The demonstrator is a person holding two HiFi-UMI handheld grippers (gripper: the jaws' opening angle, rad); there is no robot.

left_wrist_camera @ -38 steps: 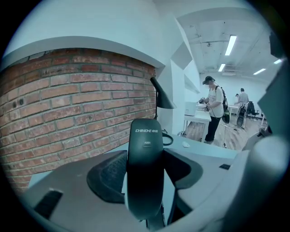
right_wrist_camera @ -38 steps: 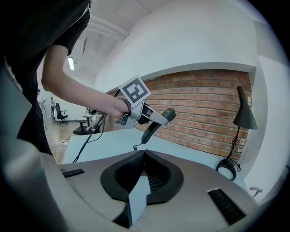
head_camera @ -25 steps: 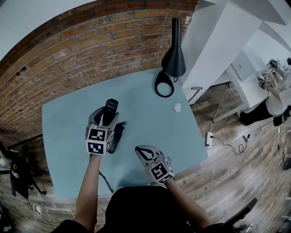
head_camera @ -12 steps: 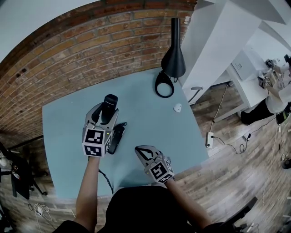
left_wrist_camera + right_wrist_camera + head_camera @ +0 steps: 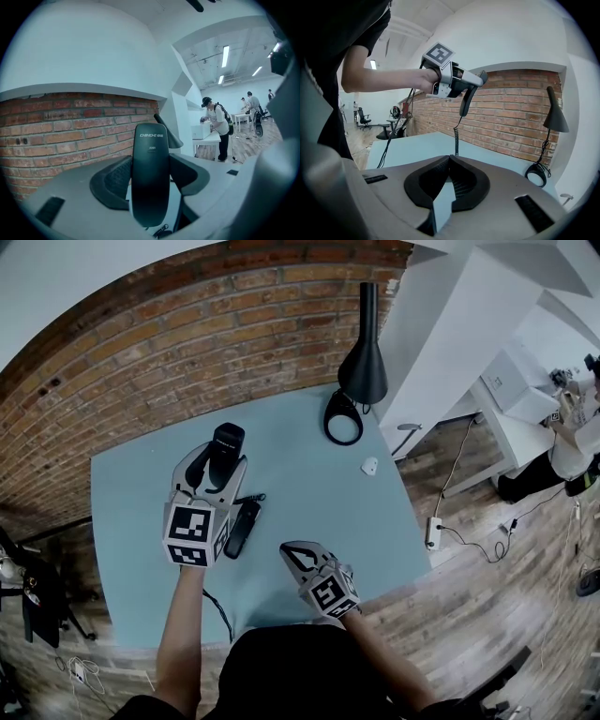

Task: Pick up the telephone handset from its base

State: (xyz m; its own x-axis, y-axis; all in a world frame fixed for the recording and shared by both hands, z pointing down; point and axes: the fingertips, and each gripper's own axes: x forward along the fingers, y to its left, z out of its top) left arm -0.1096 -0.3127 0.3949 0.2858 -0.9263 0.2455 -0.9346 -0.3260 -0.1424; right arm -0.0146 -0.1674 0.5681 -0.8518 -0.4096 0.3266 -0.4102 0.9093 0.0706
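Observation:
The black telephone handset [image 5: 226, 444] is clamped upright in my left gripper [image 5: 218, 463] and hangs in the air over the blue table [image 5: 300, 474]. In the left gripper view the handset [image 5: 150, 178] fills the gap between both pads. Its narrow black base [image 5: 242, 529] lies on the table below and to the right of the gripper. From the handset [image 5: 465, 98], a coiled cord [image 5: 455, 138] drops to the table. My right gripper [image 5: 290, 550] hovers near the table's front edge, shut and empty, its tips meeting [image 5: 449, 162].
A black lamp [image 5: 362, 367] with a ring-shaped foot [image 5: 342, 419] stands at the table's far right corner. A small white object [image 5: 369, 466] lies near the right edge. A brick wall [image 5: 141, 352] runs behind the table. A power strip [image 5: 430, 529] lies on the floor.
My left gripper has risen with the handset, which now stands well clear of the base. The right gripper has stayed in place.

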